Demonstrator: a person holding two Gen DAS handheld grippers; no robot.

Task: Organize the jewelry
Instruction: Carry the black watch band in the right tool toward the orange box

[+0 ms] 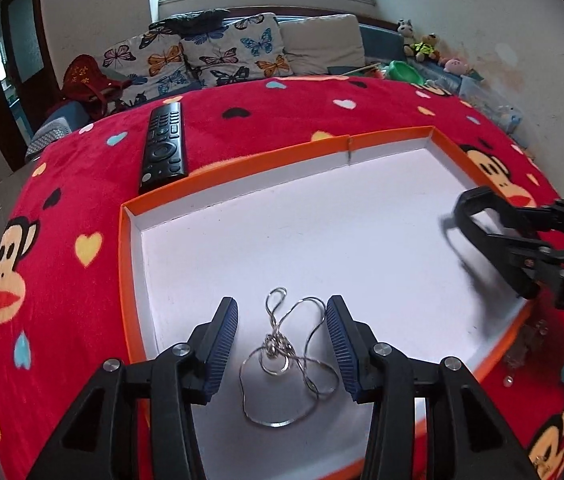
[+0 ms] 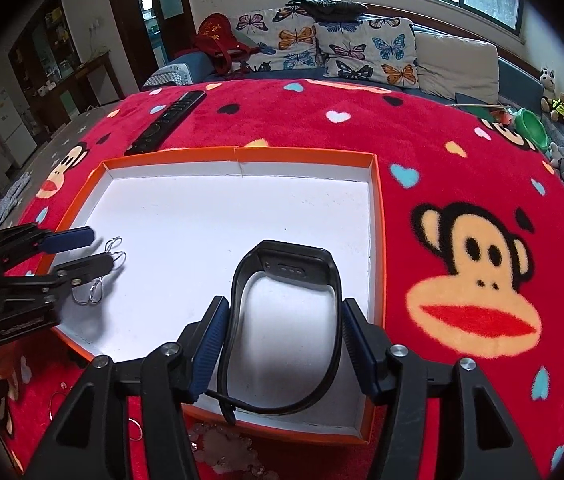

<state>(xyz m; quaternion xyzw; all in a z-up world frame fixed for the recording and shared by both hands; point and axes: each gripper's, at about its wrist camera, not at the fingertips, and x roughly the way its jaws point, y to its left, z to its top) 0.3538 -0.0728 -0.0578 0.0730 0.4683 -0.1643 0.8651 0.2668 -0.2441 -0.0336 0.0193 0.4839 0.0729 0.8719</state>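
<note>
A thin silver necklace point(image 1: 286, 356) lies tangled on the white floor of an orange-rimmed tray point(image 1: 241, 168). My left gripper point(image 1: 282, 300) stands open over it, one blue pad on each side and neither touching the chain. From the right wrist view, that left gripper point(image 2: 101, 248) is at the tray's left edge point(image 2: 302, 154), with the necklace point(image 2: 97, 292) under it. A black wristband point(image 2: 286, 256) rests in the tray between the fingers of my right gripper point(image 2: 285, 306), which is open, its pads close beside the band's sides. The wristband point(image 1: 466, 208) and right gripper point(image 1: 522, 252) also show at the tray's right.
The tray sits on a red monkey-print blanket point(image 2: 462, 160). A black remote point(image 1: 163, 144) lies just beyond the tray's far left corner. Loose beads point(image 2: 221, 444) and small rings point(image 2: 137, 428) lie on the blanket at the near edge. A sofa with butterfly cushions point(image 1: 201, 52) is behind.
</note>
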